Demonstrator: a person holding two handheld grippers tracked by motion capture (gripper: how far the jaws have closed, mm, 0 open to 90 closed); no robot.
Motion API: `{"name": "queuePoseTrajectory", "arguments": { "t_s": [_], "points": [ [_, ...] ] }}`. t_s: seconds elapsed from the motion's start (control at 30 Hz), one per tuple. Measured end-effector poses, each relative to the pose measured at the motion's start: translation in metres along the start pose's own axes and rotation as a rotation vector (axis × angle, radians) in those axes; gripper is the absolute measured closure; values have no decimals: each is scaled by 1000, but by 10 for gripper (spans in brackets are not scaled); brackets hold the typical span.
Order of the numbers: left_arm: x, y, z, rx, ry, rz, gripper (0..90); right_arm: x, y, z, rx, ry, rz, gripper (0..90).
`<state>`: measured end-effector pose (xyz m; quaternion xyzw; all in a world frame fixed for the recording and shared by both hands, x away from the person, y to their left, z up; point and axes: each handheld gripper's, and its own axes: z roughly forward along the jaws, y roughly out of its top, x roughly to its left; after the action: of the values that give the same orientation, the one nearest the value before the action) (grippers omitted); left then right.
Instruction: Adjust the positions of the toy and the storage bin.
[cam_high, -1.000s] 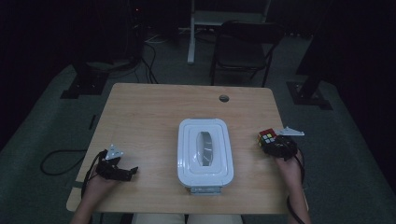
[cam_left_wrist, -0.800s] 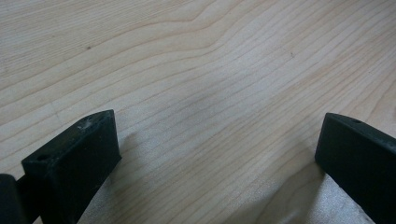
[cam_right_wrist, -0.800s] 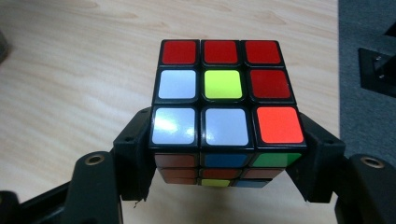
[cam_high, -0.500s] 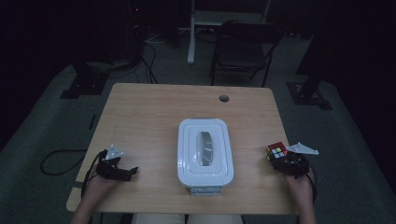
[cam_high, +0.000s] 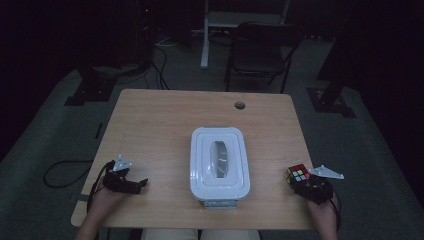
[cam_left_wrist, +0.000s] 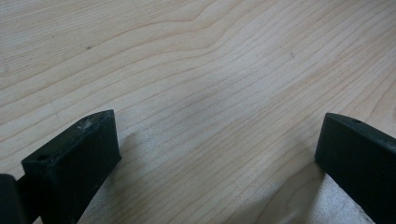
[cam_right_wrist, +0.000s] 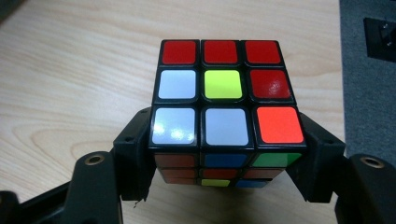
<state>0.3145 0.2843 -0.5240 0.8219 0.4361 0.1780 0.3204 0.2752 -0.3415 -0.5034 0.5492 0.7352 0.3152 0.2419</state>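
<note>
- The right gripper is clamped on the scrambled, multicoloured plastic puzzle cube, one black jaw on each side face, as the right gripper view shows.
- The cube sits at about four o'clock on the light wooden table, close to its right edge and well apart from the white lidded plastic container at the centre.
- Whether the cube rests on the wood or hangs just above it cannot be told.
- To do this carrying step well, I judge: hold the squeeze even, keep the cube level, and keep it inboard of the table edge.
- The left gripper, at about eight o'clock, has its jaws wide apart over bare wood, with nothing between them; leaving it parked seems wise.
</note>
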Motion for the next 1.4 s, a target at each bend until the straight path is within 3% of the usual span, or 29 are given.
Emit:
{"name": "queuePoseTrajectory", "arguments": {
  "t_s": [0.07, 0.2, 0.37, 0.53, 0.63, 0.77, 0.97, 1.13, 1.23, 1.4],
  "points": [
    [0, 0, 0, -1, 0, 0, 5, 0, -3, 1, -19, 27, 13, 340],
    [0, 0, 0, -1, 0, 0, 5, 1, -4, 1, -20, 25, 17, 337],
    [0, 0, 0, 0, 0, 0, 5, -4, 1, -4, -33, 26, 36, 212],
    [0, 0, 0, 0, 0, 0, 5, -7, 10, -13, -72, 28, 42, 161],
    [0, 0, 0, -1, 0, -1, 5, -7, 16, -16, -86, 48, 30, 135],
    [0, 0, 0, 0, 0, 0, 5, -4, 24, -18, -104, 19, 4, 138],
    [0, 0, 0, 0, 0, 0, 5, 11, 50, -15, -147, 21, -48, 142],
    [0, 0, 0, -1, 0, 0, 5, 23, 63, -8, -187, 93, -93, 135],
    [0, 0, 0, -1, 0, -1, 5, 33, 67, 2, -177, 137, -108, 136],
    [0, 0, 0, 0, 0, 0, 5, 50, 71, 15, -171, 158, -127, 136]
  ]
}}
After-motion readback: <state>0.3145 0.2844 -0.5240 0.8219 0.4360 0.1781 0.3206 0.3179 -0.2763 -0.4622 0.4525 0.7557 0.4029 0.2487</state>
